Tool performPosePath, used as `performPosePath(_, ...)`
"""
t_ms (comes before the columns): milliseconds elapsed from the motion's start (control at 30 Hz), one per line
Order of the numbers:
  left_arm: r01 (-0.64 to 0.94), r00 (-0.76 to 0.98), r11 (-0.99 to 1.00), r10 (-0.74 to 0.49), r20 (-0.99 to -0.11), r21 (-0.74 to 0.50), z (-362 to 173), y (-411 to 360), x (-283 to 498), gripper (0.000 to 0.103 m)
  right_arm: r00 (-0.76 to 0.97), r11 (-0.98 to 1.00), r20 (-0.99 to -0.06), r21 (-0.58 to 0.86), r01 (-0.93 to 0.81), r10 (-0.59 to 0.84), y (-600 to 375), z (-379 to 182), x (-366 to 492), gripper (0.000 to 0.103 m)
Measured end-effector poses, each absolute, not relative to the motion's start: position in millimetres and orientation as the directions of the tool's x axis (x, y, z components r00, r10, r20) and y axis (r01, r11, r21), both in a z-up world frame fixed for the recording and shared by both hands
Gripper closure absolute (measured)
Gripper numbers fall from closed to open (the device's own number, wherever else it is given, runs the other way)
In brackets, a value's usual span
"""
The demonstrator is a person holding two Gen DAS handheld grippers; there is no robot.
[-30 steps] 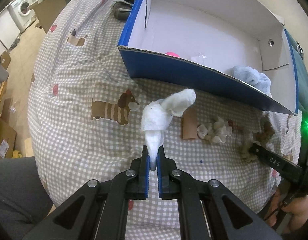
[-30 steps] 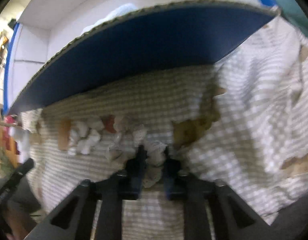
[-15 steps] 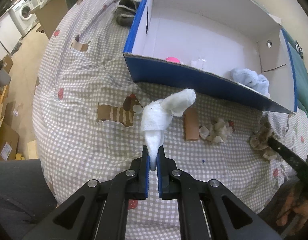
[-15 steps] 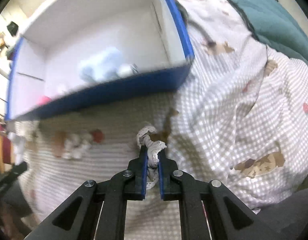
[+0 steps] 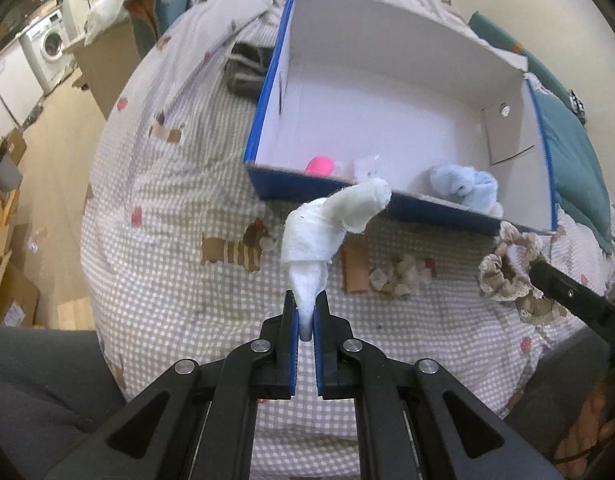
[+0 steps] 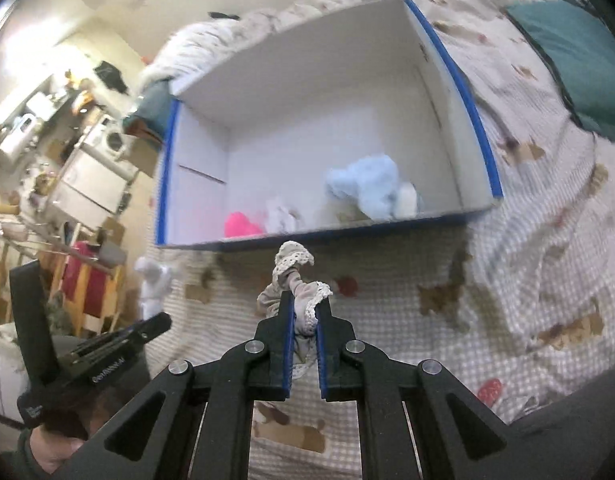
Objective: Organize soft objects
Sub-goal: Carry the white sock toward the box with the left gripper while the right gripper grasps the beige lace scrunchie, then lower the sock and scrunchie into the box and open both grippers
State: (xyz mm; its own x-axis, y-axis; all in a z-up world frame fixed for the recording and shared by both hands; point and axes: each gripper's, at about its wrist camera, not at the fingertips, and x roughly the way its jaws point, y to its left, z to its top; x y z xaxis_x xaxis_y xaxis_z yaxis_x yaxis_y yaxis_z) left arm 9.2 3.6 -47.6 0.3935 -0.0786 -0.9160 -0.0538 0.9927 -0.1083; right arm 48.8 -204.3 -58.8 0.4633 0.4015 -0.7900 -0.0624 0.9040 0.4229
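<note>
My left gripper [image 5: 306, 305] is shut on a white rolled cloth [image 5: 327, 224] and holds it above the checked bedcover, in front of the blue-and-white cardboard box [image 5: 391, 76]. My right gripper [image 6: 305, 307] is shut on a beige lace-trimmed scrunchie [image 6: 293, 276], lifted in front of the box's near wall [image 6: 327, 236]. The scrunchie also shows at the right of the left wrist view [image 5: 511, 272]. The white cloth shows at the left of the right wrist view [image 6: 151, 284]. Inside the box lie a pink item [image 6: 241, 226], a small white item [image 6: 281, 218] and a light blue plush [image 6: 367, 188].
A cream floral scrunchie [image 5: 399, 278] and a brown tag-like patch [image 5: 355, 270] lie on the checked bedcover [image 5: 167, 264]. A dark folded garment [image 5: 245, 68] lies left of the box. A teal cushion [image 6: 579, 52] lies to the right. The floor and a washing machine [image 5: 47, 48] lie far left.
My right gripper lifted the lace scrunchie off the bedcover and rose to look into the box. My left gripper rose a little, still holding the white cloth.
</note>
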Motion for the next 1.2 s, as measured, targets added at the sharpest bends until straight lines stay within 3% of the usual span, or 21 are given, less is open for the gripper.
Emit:
performPosePath(467, -0.016, 0.481, 0.998, -0.052, -0.875, -0.068, -14, -9, 55, 0.097, 0.591, 0.905, -0.697, 0.397, -0.153, 0.405, -212, -25, 100, 0.093)
performPosePath(800, 0.008, 0.487, 0.999, -0.049, -0.872, -0.052, -12, -28, 111, 0.097, 0.625, 0.904, -0.672, 0.403, -0.141, 0.397, -216, -44, 142, 0.093)
performPosePath(967, -0.008, 0.487, 0.999, -0.040, -0.873, -0.050, -22, -27, 136, 0.097, 0.599, 0.919, -0.710, 0.373, -0.126, 0.370, -212, -67, 149, 0.093)
performPosePath(1200, -0.002, 0.451, 0.991, -0.116, -0.885, -0.131, -55, -31, 139, 0.097, 0.564, 0.936, -0.756, 0.335, -0.103, 0.333, -212, -83, 155, 0.093)
